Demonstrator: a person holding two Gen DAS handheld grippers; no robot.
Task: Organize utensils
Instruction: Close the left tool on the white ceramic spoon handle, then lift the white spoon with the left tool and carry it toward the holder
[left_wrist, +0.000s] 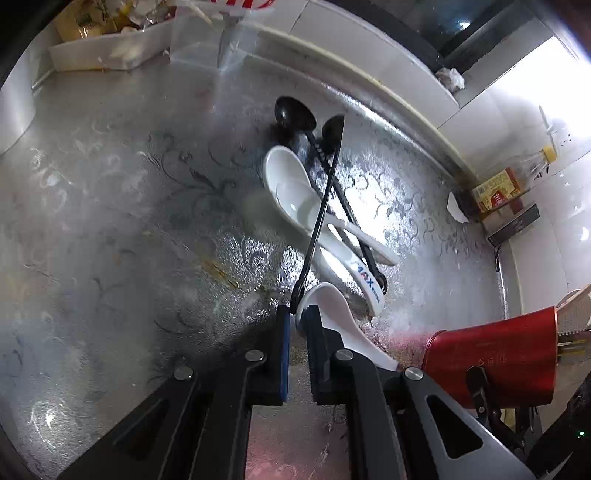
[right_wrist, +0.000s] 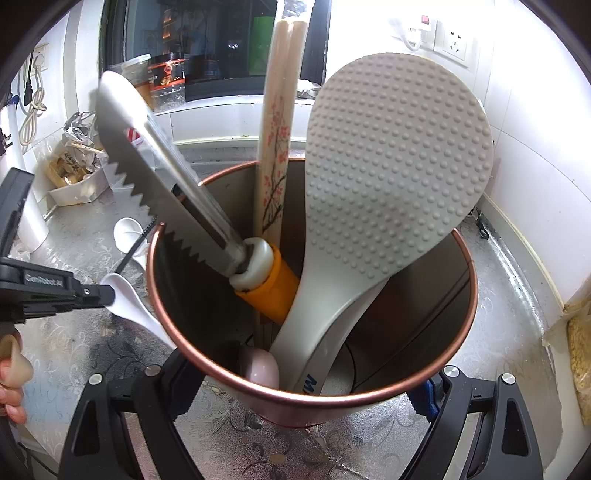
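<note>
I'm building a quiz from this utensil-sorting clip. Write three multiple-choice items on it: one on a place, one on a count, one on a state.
1. Where is the rice paddle?
A. Flat on the counter
B. Standing in the red holder
C. In the white tray

2. How many black spoons show in the left wrist view?
A. Two
B. Four
C. None

3. What is the left gripper doing?
A. Open above a white spoon
B. Shut on nothing
C. Shut on a black spoon's handle

Answers:
1 B, its handle goes down inside the holder.
2 A, two dark bowls, and, lie crossed.
3 C, the thin black handle ends between its pads.
</note>
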